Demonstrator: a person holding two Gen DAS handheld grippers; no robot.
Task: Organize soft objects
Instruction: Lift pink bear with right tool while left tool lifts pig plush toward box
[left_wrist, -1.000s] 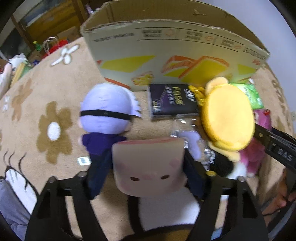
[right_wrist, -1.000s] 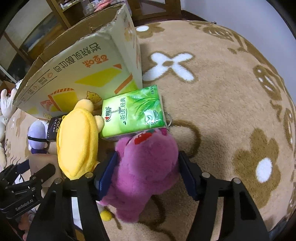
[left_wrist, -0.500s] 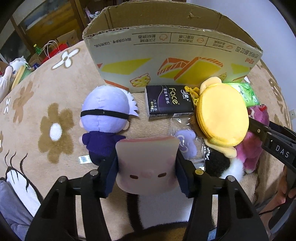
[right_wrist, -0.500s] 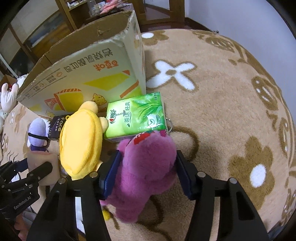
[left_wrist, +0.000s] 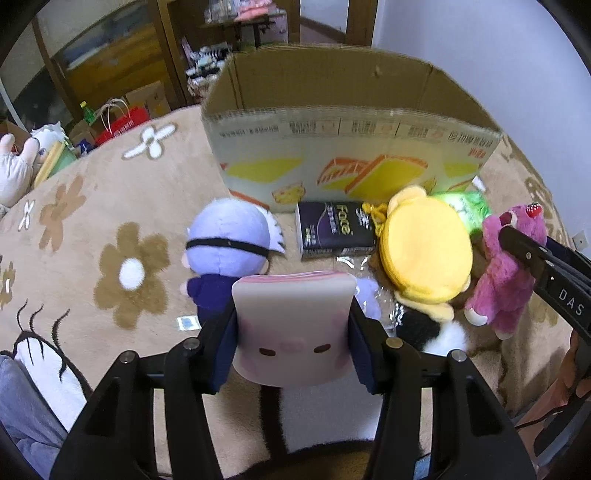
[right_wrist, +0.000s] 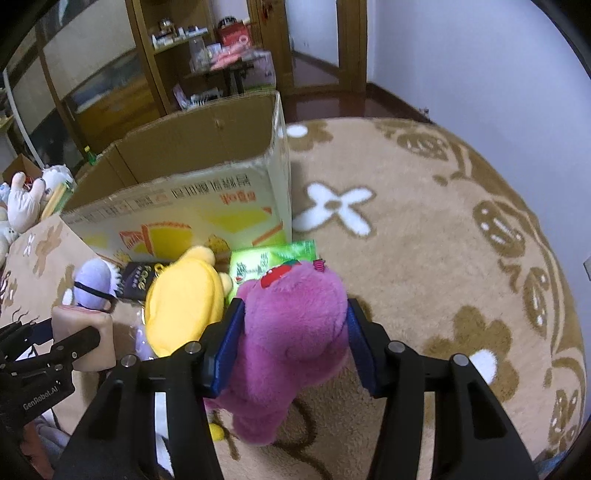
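Observation:
My left gripper (left_wrist: 293, 325) is shut on a pink toast-shaped plush (left_wrist: 293, 325) with a small face, held above the rug. My right gripper (right_wrist: 291, 332) is shut on a purple bear plush (right_wrist: 291, 332), also seen from the left wrist view (left_wrist: 506, 266). An open cardboard box (left_wrist: 351, 162) stands ahead of both on the rug; its near wall shows in the right wrist view (right_wrist: 177, 218). A lavender-haired doll (left_wrist: 229, 243) and a yellow plush (left_wrist: 424, 251) lie in front of the box.
A black tissue pack (left_wrist: 334, 229) and a green tissue pack (right_wrist: 269, 262) lie against the box. A beige flowered rug (right_wrist: 424, 258) covers the floor. Wooden cabinets (right_wrist: 110, 85) stand behind. White plush toys (left_wrist: 14, 166) and a red bag (left_wrist: 122, 122) sit far left.
Both grippers have lifted with their plush toys. The views now look over the box rim, and the room behind has come into sight.

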